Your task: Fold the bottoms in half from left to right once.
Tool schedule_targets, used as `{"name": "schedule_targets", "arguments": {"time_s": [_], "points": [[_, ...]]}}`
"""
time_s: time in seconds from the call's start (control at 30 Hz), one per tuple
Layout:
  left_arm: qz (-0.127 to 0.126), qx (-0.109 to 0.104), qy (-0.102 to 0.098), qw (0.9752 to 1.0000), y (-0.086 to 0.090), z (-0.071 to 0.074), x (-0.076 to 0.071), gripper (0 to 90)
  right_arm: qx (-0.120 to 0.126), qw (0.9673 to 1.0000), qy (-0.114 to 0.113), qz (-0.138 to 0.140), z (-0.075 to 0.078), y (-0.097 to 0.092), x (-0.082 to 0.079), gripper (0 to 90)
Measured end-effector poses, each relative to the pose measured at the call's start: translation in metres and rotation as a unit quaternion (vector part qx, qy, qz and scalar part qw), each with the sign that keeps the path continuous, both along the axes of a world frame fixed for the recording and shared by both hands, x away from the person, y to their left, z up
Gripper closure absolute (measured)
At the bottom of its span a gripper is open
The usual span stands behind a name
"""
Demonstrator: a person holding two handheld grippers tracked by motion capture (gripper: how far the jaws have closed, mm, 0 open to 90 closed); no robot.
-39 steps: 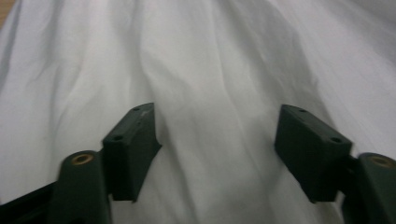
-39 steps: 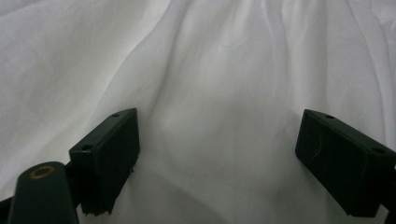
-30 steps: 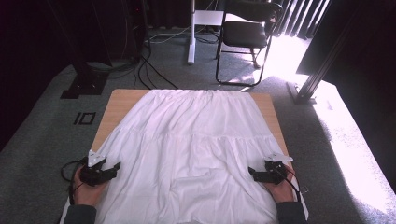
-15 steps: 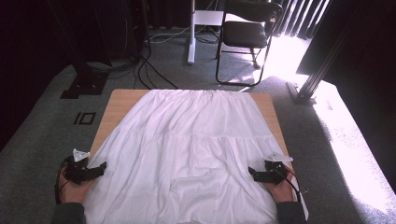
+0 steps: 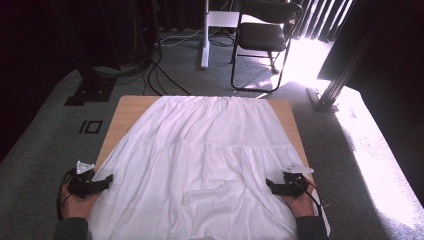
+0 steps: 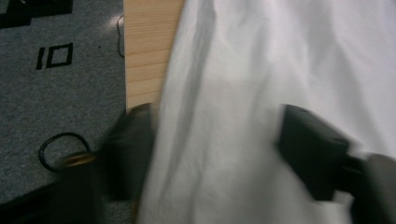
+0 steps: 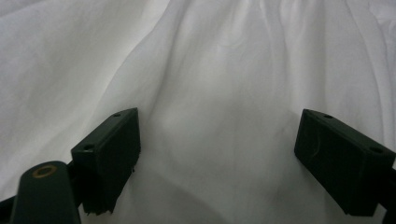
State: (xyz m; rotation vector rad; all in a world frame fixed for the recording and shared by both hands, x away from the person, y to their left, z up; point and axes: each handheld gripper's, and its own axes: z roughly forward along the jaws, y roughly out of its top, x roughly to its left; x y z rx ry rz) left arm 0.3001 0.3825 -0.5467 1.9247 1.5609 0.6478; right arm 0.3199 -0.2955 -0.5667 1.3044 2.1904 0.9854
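White cloth (image 5: 200,170) covers most of the wooden bench (image 5: 127,107); we read a black "10" mark (image 5: 90,126) on the grey carpet beside it. Left tongs (image 5: 102,181), just been closing, straddle the cloth's left edge unclenched; right tongs (image 5: 272,185) gape over its right edge.

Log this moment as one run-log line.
cloth: spread flat on table | left gripper: open, at cloth's left edge, jaws just closing | right gripper: open over cloth's right edge
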Motion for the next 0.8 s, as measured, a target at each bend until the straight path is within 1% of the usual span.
{"name": "schedule_targets", "arguments": {"time_s": [0.07,0.1,0.13,0.17,0.2,0.27,0.3,0.37,0.4,0.47,0.53,0.57,0.6,0.63,0.67,0.7,0.73,0.77,0.8], "points": [[-0.001,-0.001,0.004,1.0000,0.002,0.003,-0.002,59.6,0.000,1.0000,0.000,-0.001,0.000,0.000,0.000,14.0],[-0.005,-0.001,0.005,1.0000,0.002,0.003,-0.002,69.0,0.000,1.0000,0.000,-0.001,0.000,0.000,0.000,14.0],[-0.007,0.004,0.008,0.9999,0.001,0.004,-0.001,76.0,0.000,1.0000,0.000,-0.001,0.000,0.000,0.000,14.0],[-0.007,0.017,0.010,0.9998,-0.001,0.005,0.000,82.4,0.000,1.0000,0.000,0.000,0.000,0.000,0.000,14.0],[-0.002,0.038,0.012,0.9992,-0.004,0.006,0.001,86.5,0.000,1.0000,0.000,-0.001,0.000,0.000,0.000,14.1],[0.006,0.072,0.018,0.9972,-0.007,0.008,0.005,88.5,0.000,1.0000,0.000,-0.003,0.000,0.000,-0.001,14.2],[0.014,0.080,0.018,0.9966,-0.007,0.008,0.007,88.6,0.000,1.0000,0.001,-0.004,0.000,0.000,-0.001,14.3],[0.023,0.083,0.021,0.9961,-0.004,0.009,0.010,88.6,0.000,1.0000,0.000,-0.006,0.000,0.001,-0.001,15.1],[0.023,0.090,0.021,0.9954,-0.004,0.009,0.010,88.6,0.001,1.0000,-0.001,-0.007,0.000,0.000,-0.002,16.4],[0.020,0.086,0.020,0.9959,-0.002,0.008,0.010,88.6,0.002,1.0000,-0.003,-0.001,0.000,-0.004,-0.003,18.7],[0.019,0.086,0.018,0.9959,-0.001,0.008,0.010,88.6,0.002,1.0000,-0.003,-0.002,0.000,-0.013,-0.003,19.4],[0.018,0.087,0.017,0.9959,0.000,0.008,0.010,88.6,0.004,1.0000,-0.004,-0.005,0.000,-0.019,-0.003,21.3],[0.019,0.092,0.017,0.9954,0.001,0.008,0.010,88.6,0.004,1.0000,-0.005,-0.006,0.000,-0.026,-0.003,22.0],[0.021,0.098,0.018,0.9948,0.001,0.008,0.011,88.6,0.007,0.9999,-0.004,-0.009,0.000,-0.032,-0.003,23.0],[0.024,0.100,0.018,0.9945,0.002,0.008,0.011,88.6,0.010,0.9998,-0.005,-0.017,0.000,-0.036,-0.003,26.4],[0.028,0.105,0.019,0.9939,0.003,0.008,0.011,88.6,0.012,0.9996,-0.005,-0.025,0.000,-0.038,-0.003,27.9],[0.033,0.112,0.019,0.9930,0.004,0.009,0.011,88.7,0.007,0.9996,-0.007,-0.026,0.000,-0.038,-0.003,27.8],[0.037,0.113,0.017,0.9928,0.006,0.010,0.011,88.8,0.005,0.9996,-0.008,-0.028,0.000,-0.036,-0.004,27.8],[0.040,0.109,0.013,0.9932,0.008,0.012,0.010,89.0,0.006,0.9994,-0.009,-0.033,0.000,-0.035,-0.005,27.9]]}}
